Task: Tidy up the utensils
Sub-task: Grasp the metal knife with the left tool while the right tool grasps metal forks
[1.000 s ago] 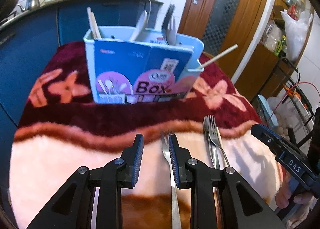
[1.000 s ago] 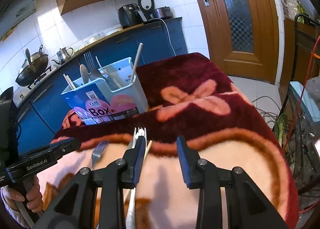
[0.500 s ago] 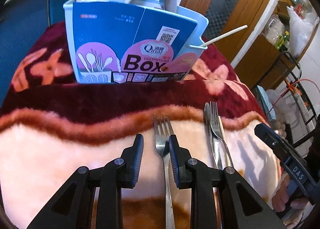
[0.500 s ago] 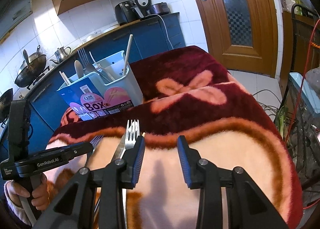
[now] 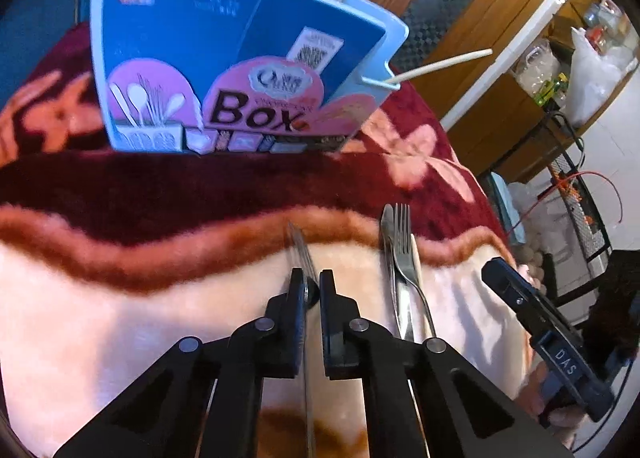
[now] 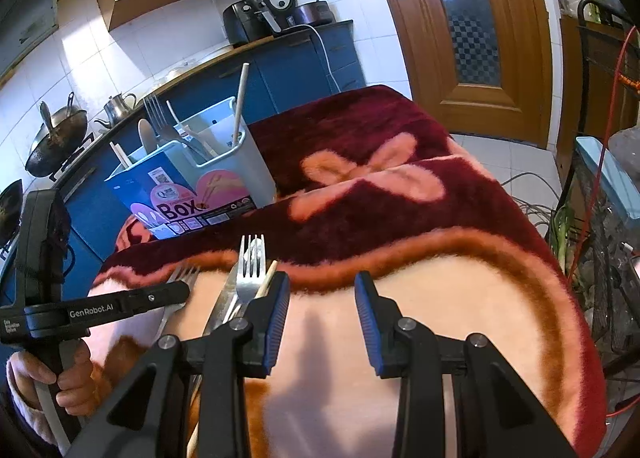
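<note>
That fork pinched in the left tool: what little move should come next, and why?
Probably a short lift straight up. The left tool has just been closing and now pinches the fork, which looks turned on edge but still low over the blanket. Raising it clears the pile before carrying it to the utensil box, where other forks already stand.

Left gripper (image 5: 307,290) is angled down at the blanket (image 5: 120,322) and its jaws have just been closing, pinched on a fork (image 5: 301,254) near the neck, I think, it's a bit blurry. Right gripper (image 6: 322,298) hangs over the same blanket, jaws partly apart with nothing between them. A hand (image 6: 60,378) grips the left gripper's handle, pink sleeve at the wrist.
</note>
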Demonstrator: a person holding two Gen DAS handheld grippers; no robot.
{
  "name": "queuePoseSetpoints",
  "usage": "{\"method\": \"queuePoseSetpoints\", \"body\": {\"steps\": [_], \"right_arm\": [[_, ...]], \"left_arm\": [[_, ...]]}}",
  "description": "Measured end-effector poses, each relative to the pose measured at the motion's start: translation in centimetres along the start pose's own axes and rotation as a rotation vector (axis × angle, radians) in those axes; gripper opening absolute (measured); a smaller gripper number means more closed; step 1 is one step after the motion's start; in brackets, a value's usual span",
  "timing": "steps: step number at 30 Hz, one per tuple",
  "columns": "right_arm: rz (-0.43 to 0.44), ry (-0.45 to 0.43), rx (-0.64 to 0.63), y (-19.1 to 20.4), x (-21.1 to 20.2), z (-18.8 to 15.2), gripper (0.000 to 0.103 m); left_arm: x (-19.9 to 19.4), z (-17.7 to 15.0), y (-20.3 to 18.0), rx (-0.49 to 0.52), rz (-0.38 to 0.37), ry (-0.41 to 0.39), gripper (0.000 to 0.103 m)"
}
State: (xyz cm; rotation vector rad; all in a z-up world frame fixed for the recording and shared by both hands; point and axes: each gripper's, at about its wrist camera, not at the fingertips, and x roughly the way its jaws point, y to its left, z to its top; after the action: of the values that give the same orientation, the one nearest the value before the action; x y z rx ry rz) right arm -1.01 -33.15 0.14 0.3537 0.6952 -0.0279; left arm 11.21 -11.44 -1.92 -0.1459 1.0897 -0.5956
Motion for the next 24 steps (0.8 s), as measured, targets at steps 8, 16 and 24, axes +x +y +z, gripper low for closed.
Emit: {"method": "queuePoseSetpoints", "body": {"steps": [8,16,24], "right_arm": [[0.007,0.008,-0.029,0.5,0.3,0.4,0.037],[0.046,0.045,-0.081,2.0,1.2,0.8,0.039],[0.11,0.125,-0.134,3.6,3.5,1.6,0.041]], "left_arm": [[-0.7,0.1,0.1,-0.002,-0.012,-0.034,0.002],[-4.9,-0.5,0.1,0.015,0.053,-0.208,0.002],[-9.0,-1.3,0.9,0.042,0.129,-0.356,0.002]]}}
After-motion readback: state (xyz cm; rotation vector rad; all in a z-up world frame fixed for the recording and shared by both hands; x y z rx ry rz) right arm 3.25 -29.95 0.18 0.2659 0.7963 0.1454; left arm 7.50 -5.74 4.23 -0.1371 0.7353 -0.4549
